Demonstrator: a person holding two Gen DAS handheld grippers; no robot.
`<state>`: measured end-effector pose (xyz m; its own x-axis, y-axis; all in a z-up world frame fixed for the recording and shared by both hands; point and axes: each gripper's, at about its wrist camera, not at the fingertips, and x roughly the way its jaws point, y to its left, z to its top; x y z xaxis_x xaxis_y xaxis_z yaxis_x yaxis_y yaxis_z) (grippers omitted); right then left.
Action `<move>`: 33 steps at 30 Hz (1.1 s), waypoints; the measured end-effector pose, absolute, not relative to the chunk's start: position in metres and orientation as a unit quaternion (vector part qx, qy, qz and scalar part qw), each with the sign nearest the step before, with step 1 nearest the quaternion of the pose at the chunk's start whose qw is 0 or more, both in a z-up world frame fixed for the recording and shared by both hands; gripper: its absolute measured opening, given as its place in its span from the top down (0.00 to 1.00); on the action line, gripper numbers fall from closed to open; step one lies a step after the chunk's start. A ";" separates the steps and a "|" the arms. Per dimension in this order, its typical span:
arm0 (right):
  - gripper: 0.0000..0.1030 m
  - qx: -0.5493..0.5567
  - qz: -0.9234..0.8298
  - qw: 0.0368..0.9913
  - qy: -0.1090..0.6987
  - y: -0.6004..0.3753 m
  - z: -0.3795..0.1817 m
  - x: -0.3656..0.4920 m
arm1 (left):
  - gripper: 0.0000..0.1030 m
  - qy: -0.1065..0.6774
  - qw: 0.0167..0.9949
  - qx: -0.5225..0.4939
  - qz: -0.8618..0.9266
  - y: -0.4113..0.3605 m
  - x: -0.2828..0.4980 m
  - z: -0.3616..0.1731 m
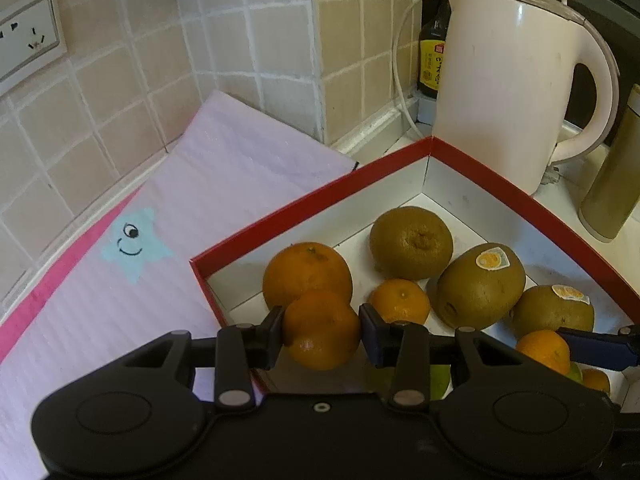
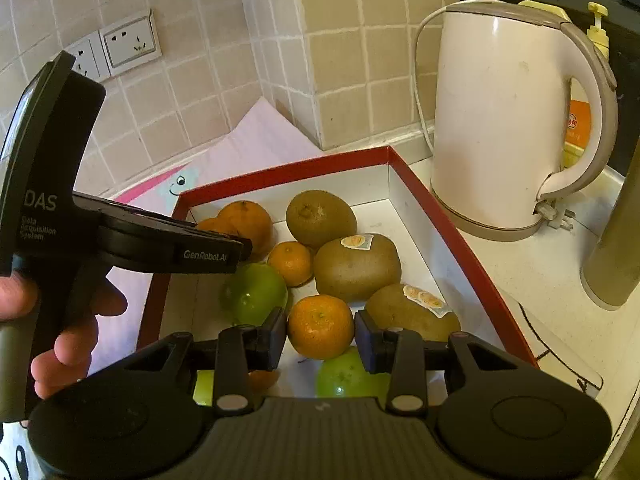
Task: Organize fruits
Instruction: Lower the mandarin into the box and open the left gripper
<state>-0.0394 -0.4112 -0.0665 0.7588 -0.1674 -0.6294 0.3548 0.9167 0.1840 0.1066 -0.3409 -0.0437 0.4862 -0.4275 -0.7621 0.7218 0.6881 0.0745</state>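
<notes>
Inside the red box beside the kettle, the left claw pinches one mandarin and the right claw another mandarin, both partly closed. Round skins may slip on lifting, dropping among the kiwis or onto the counter.

My left claw and right claw are both down inside the red box, side by side, and the fruit is packed tight around them: kiwis to my right, oranges and a green fruit under my left claw's body. The only bare floor in the box is the far corner by the kettle. Kettle and tiled wall block the far side, but the pink mat on the left lies clear.
</notes>
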 end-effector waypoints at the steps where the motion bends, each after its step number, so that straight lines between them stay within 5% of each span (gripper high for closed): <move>1: 0.62 0.147 -0.141 0.926 0.318 -0.411 -0.067 -0.039 | 0.52 0.370 0.840 0.201 -0.342 -0.341 0.105 -0.044; 30: 0.61 0.170 -0.146 0.920 0.322 -0.418 -0.074 -0.034 | 0.49 0.361 0.842 0.226 -0.332 -0.347 0.102 -0.048; 33: 0.61 0.170 -0.149 0.920 0.321 -0.417 -0.074 -0.034 | 0.42 0.360 0.841 0.225 -0.335 -0.346 0.102 -0.047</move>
